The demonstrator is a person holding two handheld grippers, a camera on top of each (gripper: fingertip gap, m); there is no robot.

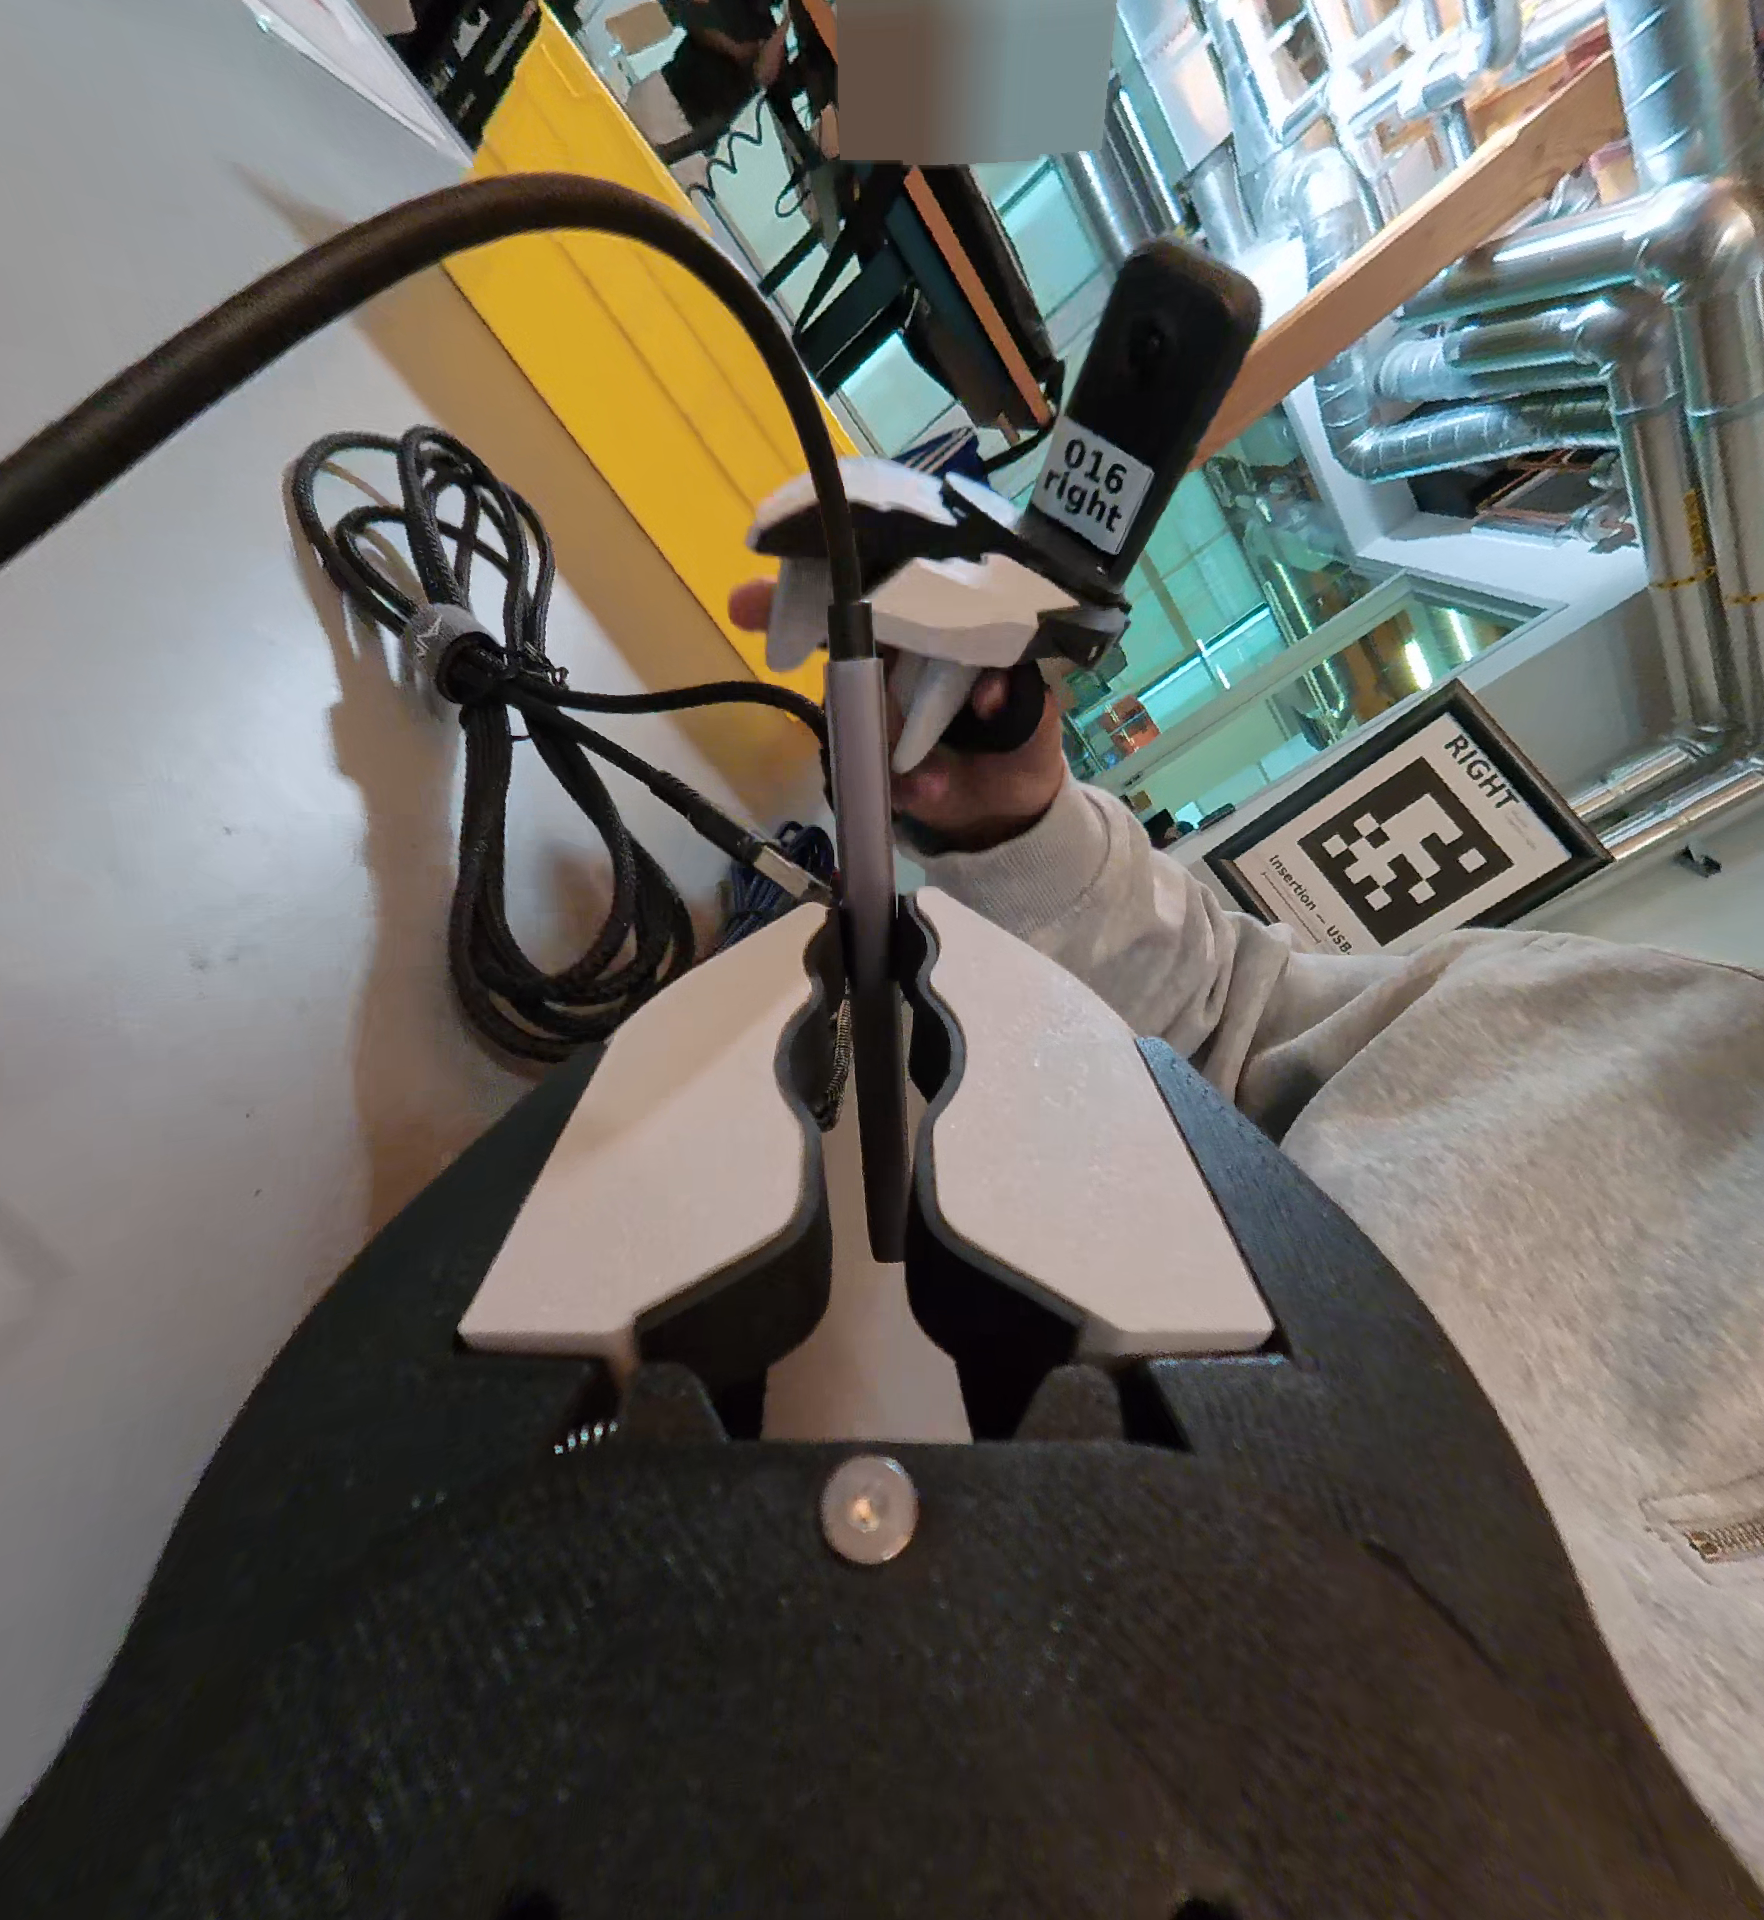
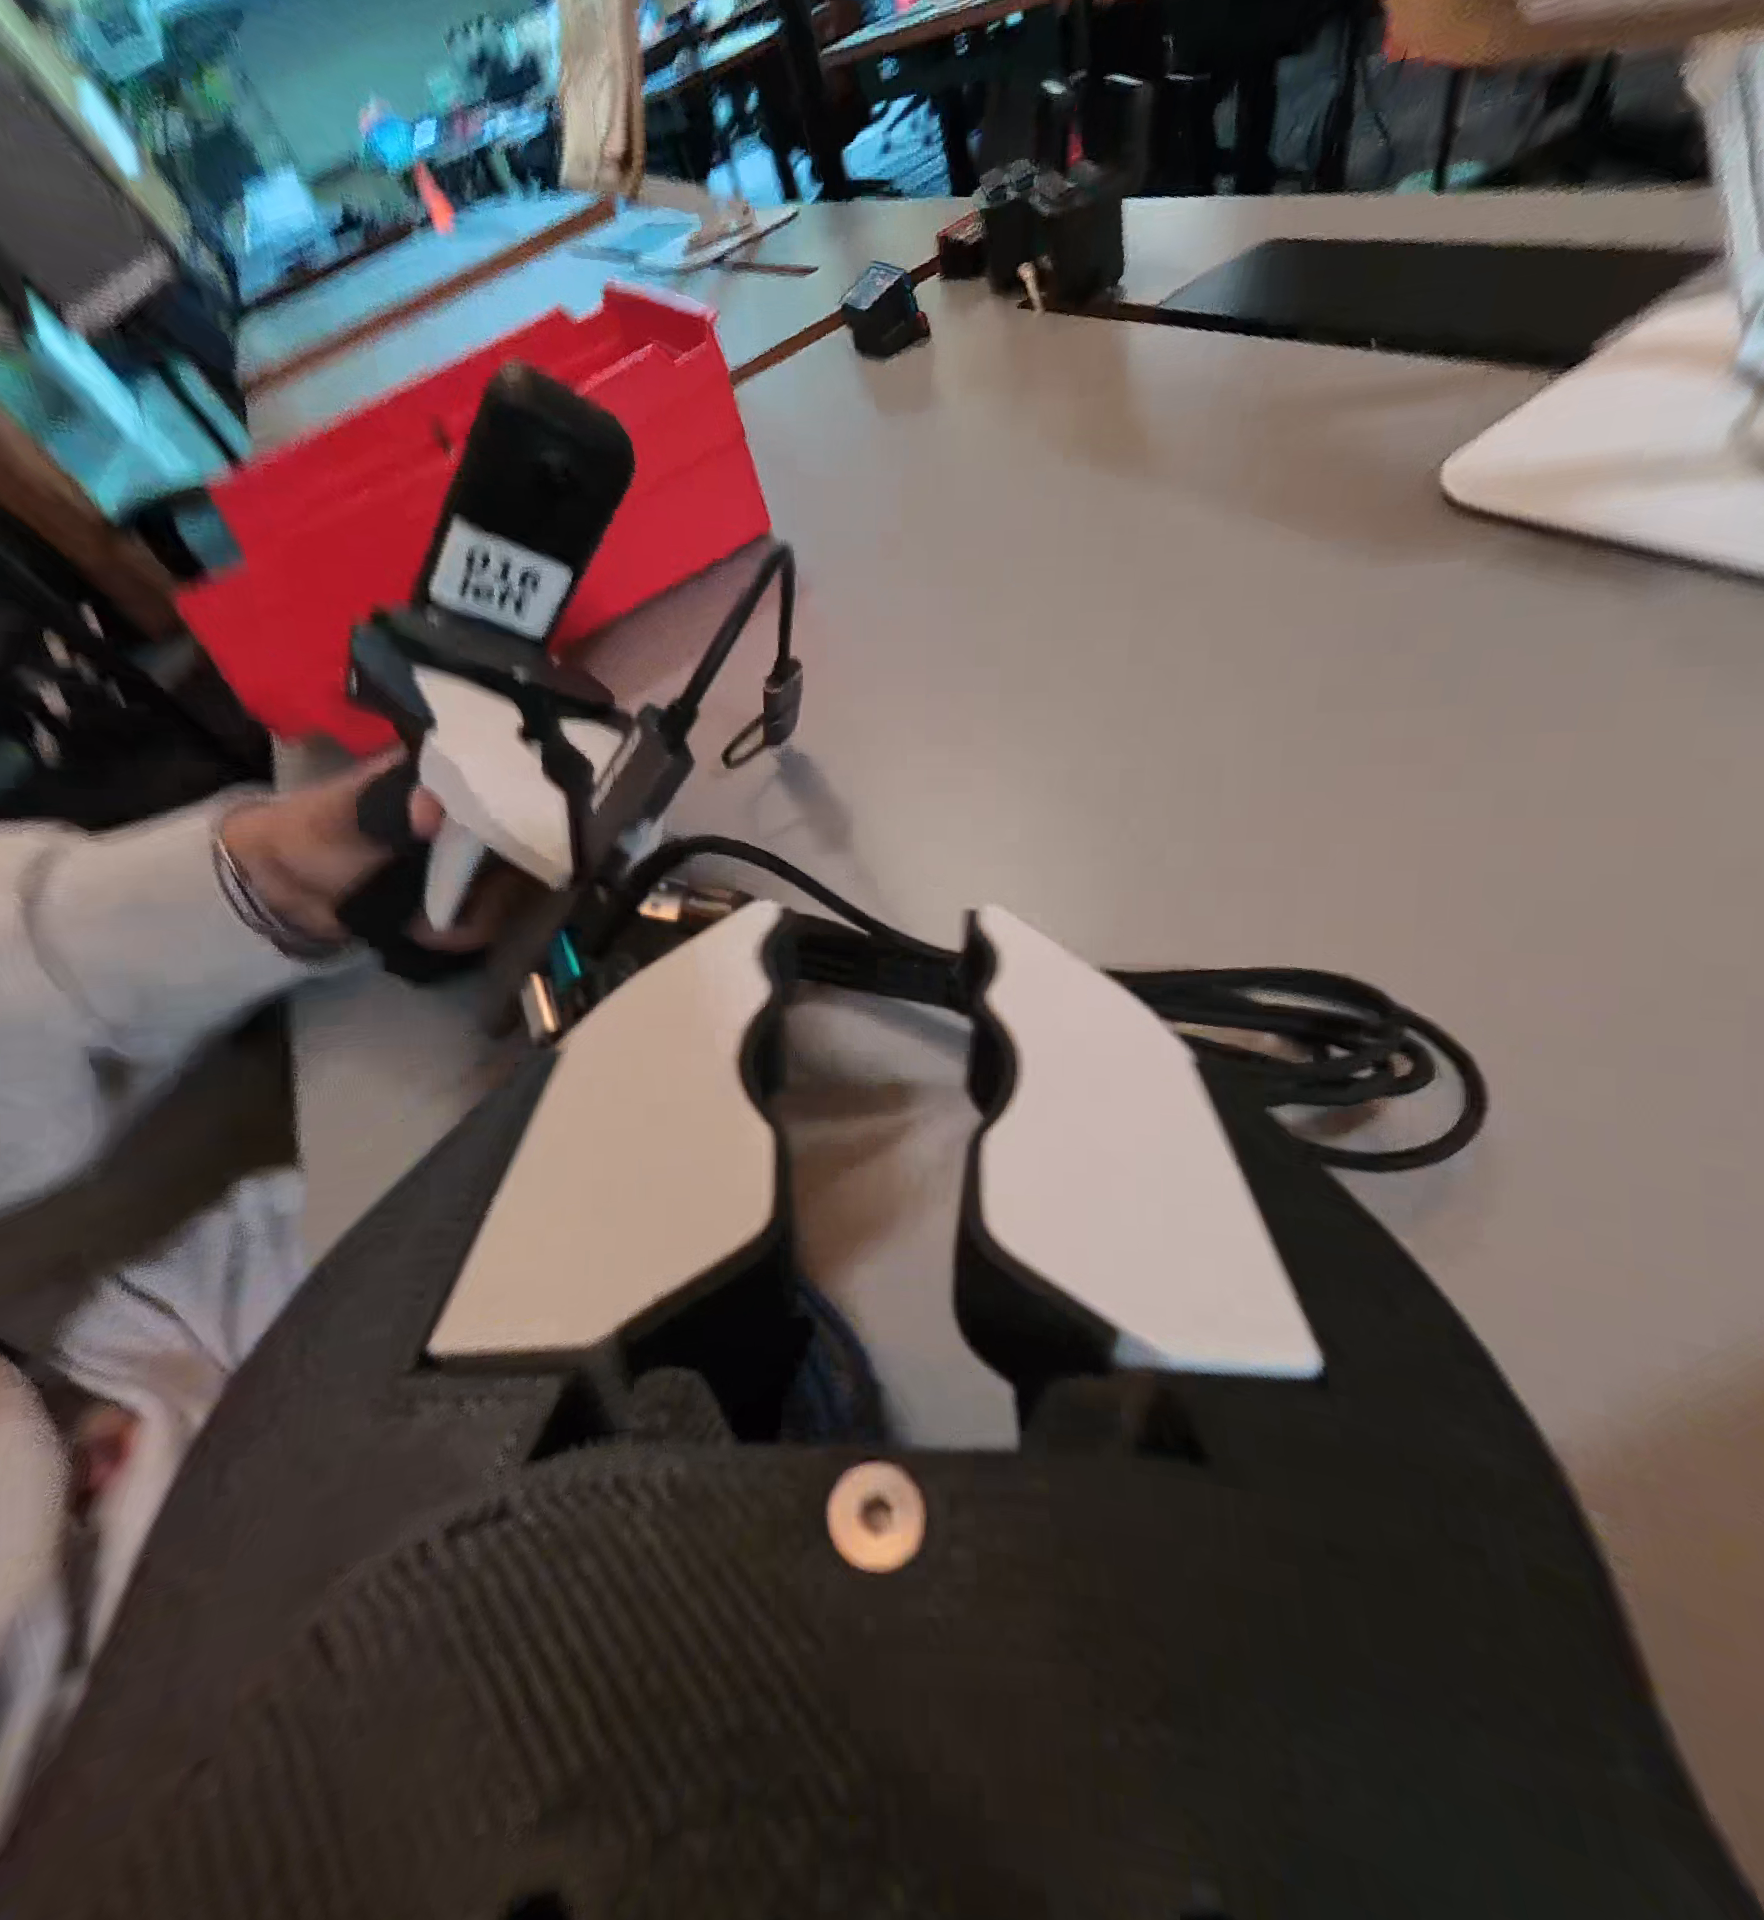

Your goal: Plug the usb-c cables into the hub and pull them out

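Note:
My left gripper (image 1: 873,914) is shut on the thin grey hub (image 1: 862,790), held edge-on; the hub's own black cable (image 1: 338,249) arcs up and off to the left. A bundled black braided cable (image 1: 504,748) lies on the white table (image 1: 130,935), its metal USB-C plug (image 1: 784,868) just left of the hub. My right gripper (image 2: 873,925) is open low over the table, with strands of the black cable bundle (image 2: 1325,1039) running between its tips. It also shows beyond the hub in the left wrist view (image 1: 790,566). The left gripper (image 2: 587,821) with the hub (image 2: 639,769) shows at left.
A yellow bin (image 1: 629,343) stands behind the cables. A red bin (image 2: 545,499) stands behind the left gripper. A white stand base (image 2: 1636,457) and a black mat (image 2: 1429,291) are at the far right. A framed marker board (image 1: 1408,831) stands near the person's grey sleeve (image 1: 1480,1143). One gripper's finger ends stand about 9 cm off the other's.

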